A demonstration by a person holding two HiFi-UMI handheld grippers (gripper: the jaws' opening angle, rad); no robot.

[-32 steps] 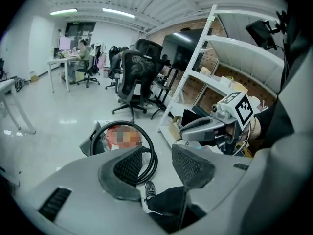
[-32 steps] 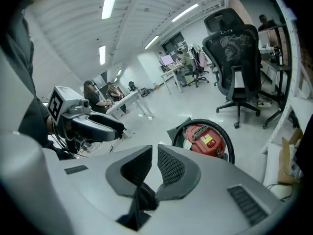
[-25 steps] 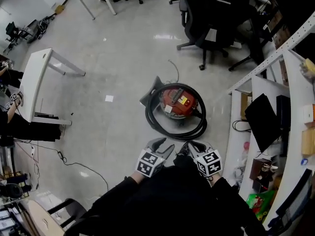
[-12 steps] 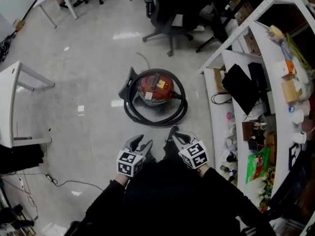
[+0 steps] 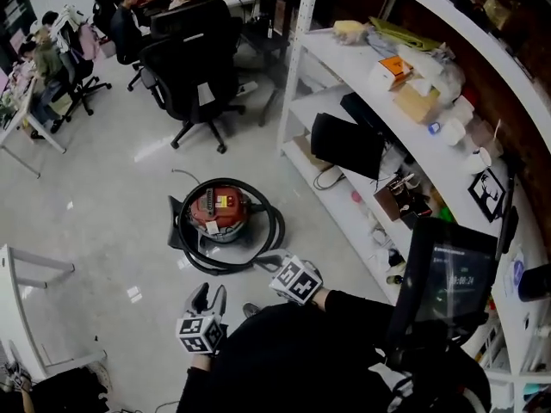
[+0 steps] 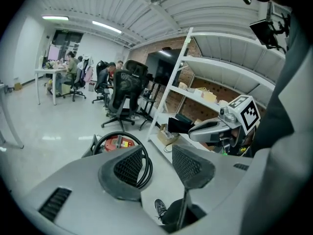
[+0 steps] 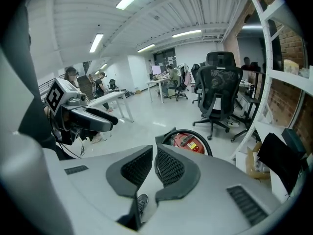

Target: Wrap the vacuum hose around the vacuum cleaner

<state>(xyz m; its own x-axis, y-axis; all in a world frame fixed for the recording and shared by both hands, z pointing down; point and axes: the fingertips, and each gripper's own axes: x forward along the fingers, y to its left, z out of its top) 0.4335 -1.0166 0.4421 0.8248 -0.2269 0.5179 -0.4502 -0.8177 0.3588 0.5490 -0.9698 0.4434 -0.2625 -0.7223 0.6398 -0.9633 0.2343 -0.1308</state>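
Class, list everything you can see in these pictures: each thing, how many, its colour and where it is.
vacuum cleaner: one, red, on the floor at centre
vacuum hose: one, black, coiled on the floor around the vacuum cleaner
office chairs: several, black, beyond the vacuum cleaner
seated people: several, far upper left
shelving unit: one, white, at right
flat panel: one, black, on a lower shelf
table: one, white, lower left edge
left gripper: one, grey, jaws apart, empty
right gripper: one, grey, jaws shut, empty
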